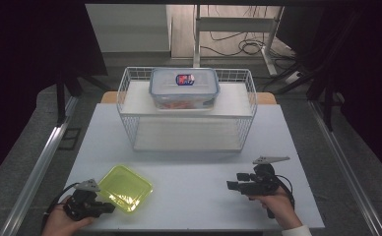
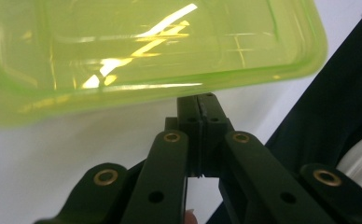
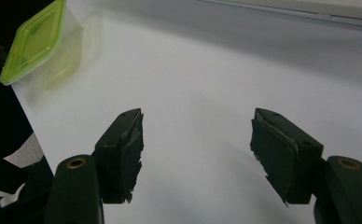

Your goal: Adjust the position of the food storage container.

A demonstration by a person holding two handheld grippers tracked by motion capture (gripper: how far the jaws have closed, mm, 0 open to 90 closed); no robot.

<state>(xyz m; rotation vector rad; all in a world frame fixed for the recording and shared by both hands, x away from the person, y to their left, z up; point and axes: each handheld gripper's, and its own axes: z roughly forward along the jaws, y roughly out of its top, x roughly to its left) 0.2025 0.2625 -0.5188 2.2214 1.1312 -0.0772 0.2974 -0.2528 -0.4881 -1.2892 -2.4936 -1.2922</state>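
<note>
- Up front, my left tongs (image 1: 111, 206) are pressed together at the near rim of the yellow-green container (image 1: 125, 188), which sits on the white table (image 1: 194, 182) near its front left corner; in the left gripper view the closed tips reach just under that rim (image 2: 170, 88), though whether they pinch it I cannot tell.
- My right tongs (image 1: 230, 185) hover spread apart over bare table at the front right, nothing between them, pointing toward the container (image 3: 39, 44).
- Farther back, a wire basket (image 1: 130, 93) carries a clear lidded box (image 1: 184, 88).
</note>
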